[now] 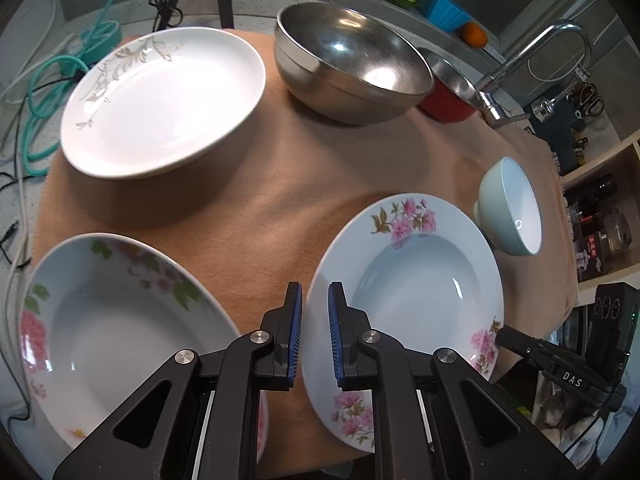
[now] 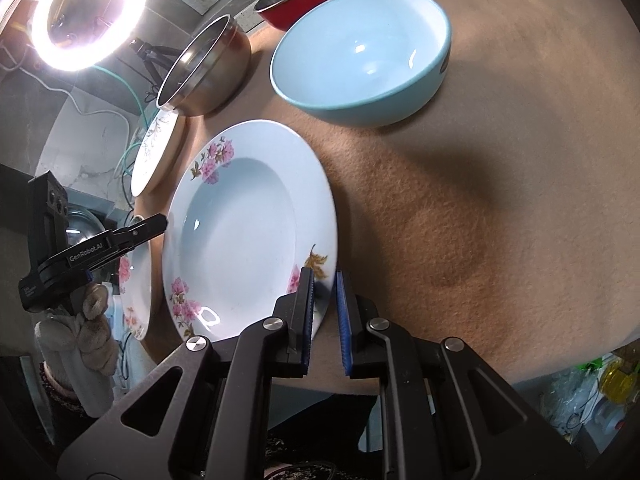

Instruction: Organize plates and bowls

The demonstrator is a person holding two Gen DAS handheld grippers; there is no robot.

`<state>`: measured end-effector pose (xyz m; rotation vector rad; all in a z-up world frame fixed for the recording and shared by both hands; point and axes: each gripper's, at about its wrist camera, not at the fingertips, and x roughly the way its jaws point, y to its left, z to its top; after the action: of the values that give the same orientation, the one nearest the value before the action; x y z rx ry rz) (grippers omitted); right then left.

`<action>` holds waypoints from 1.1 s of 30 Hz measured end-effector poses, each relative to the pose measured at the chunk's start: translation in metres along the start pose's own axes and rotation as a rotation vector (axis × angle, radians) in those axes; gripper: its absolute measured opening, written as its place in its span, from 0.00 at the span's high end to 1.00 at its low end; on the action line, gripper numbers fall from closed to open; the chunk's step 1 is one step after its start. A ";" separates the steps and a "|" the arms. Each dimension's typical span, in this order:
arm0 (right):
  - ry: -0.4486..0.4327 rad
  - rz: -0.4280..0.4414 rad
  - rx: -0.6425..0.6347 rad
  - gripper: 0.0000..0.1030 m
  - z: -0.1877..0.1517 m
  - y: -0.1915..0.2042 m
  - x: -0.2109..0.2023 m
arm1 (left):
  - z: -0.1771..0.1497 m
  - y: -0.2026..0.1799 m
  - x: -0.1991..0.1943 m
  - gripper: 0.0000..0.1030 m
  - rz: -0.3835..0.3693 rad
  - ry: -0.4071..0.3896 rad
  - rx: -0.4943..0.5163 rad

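The left claw [image 1: 314,312] hangs over the near edge of the table [image 1: 280,200], its blue pads drawn nearly together with nothing between them, only brown cloth showing in the narrow gap. The right claw [image 2: 324,304] sits at the near rim of the pink-flowered soup plate [image 2: 248,232]; its jaws are clenched to a slim gap, one pad over the plate's rim and the other just outside it, and whether they pinch the rim cannot be told.

That plate lies flat near the table's near edge, toward the right side. Beside it, at the near left corner, lies a second flowered soup plate [image 1: 112,328], partly hidden behind the left claw's arms. A gloved hand [image 2: 94,320] holding the left claw shows at the left of the right wrist view.

Farther back, a light blue bowl [image 2: 360,52] stands upright by the right edge. At the far left rests a white plate with a grey leaf pattern [image 1: 164,100]. A steel mixing bowl [image 1: 352,68] stands at the far edge, with a red steel-lined bowl [image 1: 450,92] just beside it.
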<state>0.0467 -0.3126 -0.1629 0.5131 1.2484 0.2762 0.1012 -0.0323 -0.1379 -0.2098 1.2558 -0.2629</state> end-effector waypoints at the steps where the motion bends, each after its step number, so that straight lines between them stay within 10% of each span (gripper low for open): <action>1: -0.008 -0.015 -0.002 0.89 0.000 0.000 -0.002 | 0.000 0.002 -0.003 0.89 0.005 -0.009 -0.003; 15: -0.145 -0.015 -0.170 0.67 0.015 0.049 -0.044 | -0.019 0.060 -0.087 0.88 0.045 -0.226 -0.143; 33: 0.042 0.134 -0.387 0.67 0.017 0.159 0.037 | -0.098 0.159 -0.108 0.83 0.130 -0.265 -0.468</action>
<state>0.0858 -0.1629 -0.1082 0.2578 1.1659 0.6301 -0.0102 0.1508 -0.1161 -0.5440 1.0467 0.1721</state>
